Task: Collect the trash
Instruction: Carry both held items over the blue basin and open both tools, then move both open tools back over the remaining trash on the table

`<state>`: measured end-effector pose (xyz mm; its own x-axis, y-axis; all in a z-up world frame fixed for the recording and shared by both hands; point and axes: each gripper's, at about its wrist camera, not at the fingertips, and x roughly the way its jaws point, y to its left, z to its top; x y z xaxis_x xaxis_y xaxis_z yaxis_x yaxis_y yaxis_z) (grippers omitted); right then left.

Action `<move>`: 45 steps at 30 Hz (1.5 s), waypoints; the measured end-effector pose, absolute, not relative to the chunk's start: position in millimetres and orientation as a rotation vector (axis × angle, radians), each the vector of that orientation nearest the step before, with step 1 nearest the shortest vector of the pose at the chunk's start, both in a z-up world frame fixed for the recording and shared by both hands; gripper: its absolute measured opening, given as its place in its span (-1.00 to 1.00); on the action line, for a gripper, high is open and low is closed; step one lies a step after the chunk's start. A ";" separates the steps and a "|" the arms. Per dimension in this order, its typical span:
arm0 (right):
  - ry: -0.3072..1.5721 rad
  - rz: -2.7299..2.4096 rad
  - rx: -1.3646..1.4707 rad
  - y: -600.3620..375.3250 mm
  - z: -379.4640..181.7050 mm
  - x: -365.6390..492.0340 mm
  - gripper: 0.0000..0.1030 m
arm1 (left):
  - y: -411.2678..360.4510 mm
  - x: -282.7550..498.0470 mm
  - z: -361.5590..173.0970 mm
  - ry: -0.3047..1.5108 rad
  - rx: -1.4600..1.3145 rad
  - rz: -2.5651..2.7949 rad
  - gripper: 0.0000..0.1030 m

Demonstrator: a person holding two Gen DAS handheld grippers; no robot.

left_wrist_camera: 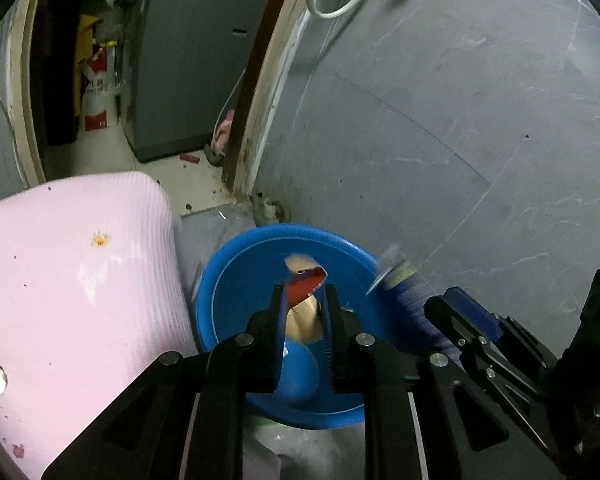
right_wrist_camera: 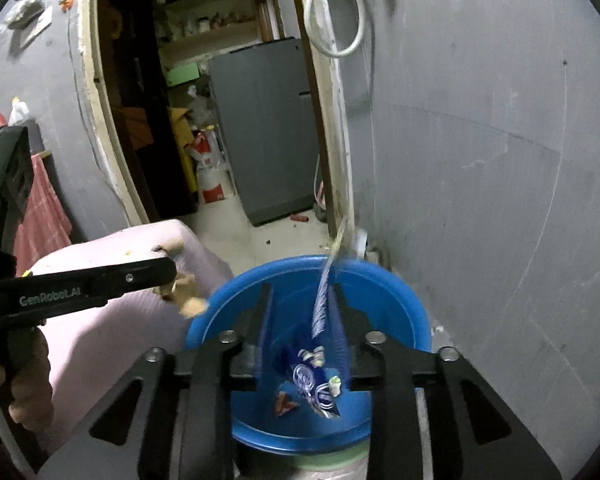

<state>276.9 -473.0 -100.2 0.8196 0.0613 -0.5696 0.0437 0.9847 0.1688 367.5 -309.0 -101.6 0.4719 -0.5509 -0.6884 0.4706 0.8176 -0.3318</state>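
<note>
Here both grippers' jaws hang over the blue basin (left_wrist_camera: 220,280), apparently inside its rim.

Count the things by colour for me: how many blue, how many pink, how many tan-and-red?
Blue: 2, the basin and the wrapper
Pink: 1, the cushion
Tan-and-red: 1, the paper scrap
Total: 4

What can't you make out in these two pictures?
- Blue wrapper: right wrist view, smeared by motion; print unreadable, grip unclear.
- Blue basin: left wrist view, near rim and floor hidden by the left gripper.
- Tan-and-red scrap: lower end hidden between the fingers.
</note>
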 end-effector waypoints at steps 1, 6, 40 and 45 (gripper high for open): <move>0.614 0.009 0.181 -473.8 -100.8 277.0 -0.40 | -309.1 368.6 -101.0 0.884 -0.103 -0.624 -0.71; 0.605 0.001 0.193 -474.8 -98.3 274.5 -0.34 | -302.2 365.1 -94.0 0.888 -0.127 -0.608 -0.60; 0.159 0.096 0.094 -366.2 33.3 210.9 1.00 | -105.7 257.2 50.0 0.351 -0.147 -0.233 0.97; 0.137 0.141 0.086 -336.9 38.8 204.1 1.00 | -76.1 239.8 49.1 0.323 -0.144 -0.170 0.97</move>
